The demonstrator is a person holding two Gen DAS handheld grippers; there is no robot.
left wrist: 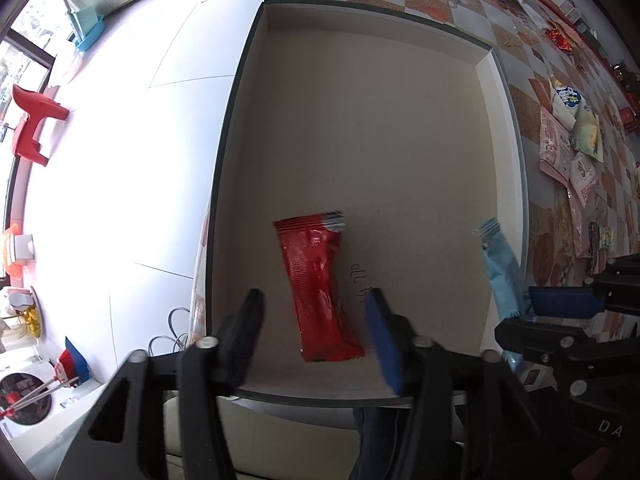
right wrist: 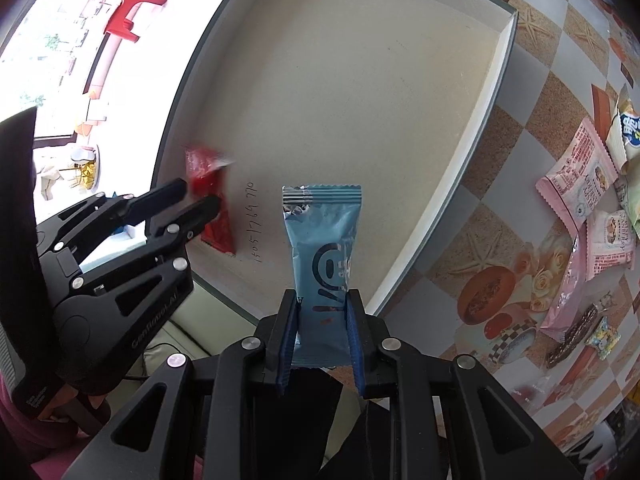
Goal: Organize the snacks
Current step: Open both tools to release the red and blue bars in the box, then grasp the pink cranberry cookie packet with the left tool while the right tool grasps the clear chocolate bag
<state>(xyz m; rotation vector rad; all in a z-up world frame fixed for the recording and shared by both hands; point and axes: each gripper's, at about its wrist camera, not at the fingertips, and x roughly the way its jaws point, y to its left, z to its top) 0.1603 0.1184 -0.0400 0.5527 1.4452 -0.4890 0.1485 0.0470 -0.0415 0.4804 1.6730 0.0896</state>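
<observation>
The left tongs (left wrist: 312,320) point straight down over a shallow, dark-rimmed cardboard box with a pale beige floor (left wrist: 360,120), and their black arms stand spread apart. Between them, lying flat on the box floor, is a glossy red foil snack packet (left wrist: 320,288); neither blue pad touches it, so it is loose there. Just beyond the packet, some handwritten digits (right wrist: 253,224) are inked on the cardboard.

To the right of these, the right tongs (right wrist: 323,328) tilt steeply down at the box's near right corner. A light blue foil snack packet with a dark round logo (right wrist: 324,256) stands upright between their blue-lined fingers (right wrist: 354,332). The jaws are only narrowly parted, and the packet's lower edges sit against the pads, so it looks lightly pinched, its crimped top sticking out ahead of the tips above the box floor.

Further right of the right tongs, outside the box, the counter under a checked oilcloth printed with food pictures (right wrist: 480,200) carries a loose scatter of other snacks: pink printed pouches (right wrist: 576,176), a white and yellow bag (right wrist: 624,128) and a dark bar-shaped wrapper (right wrist: 572,340).
</observation>
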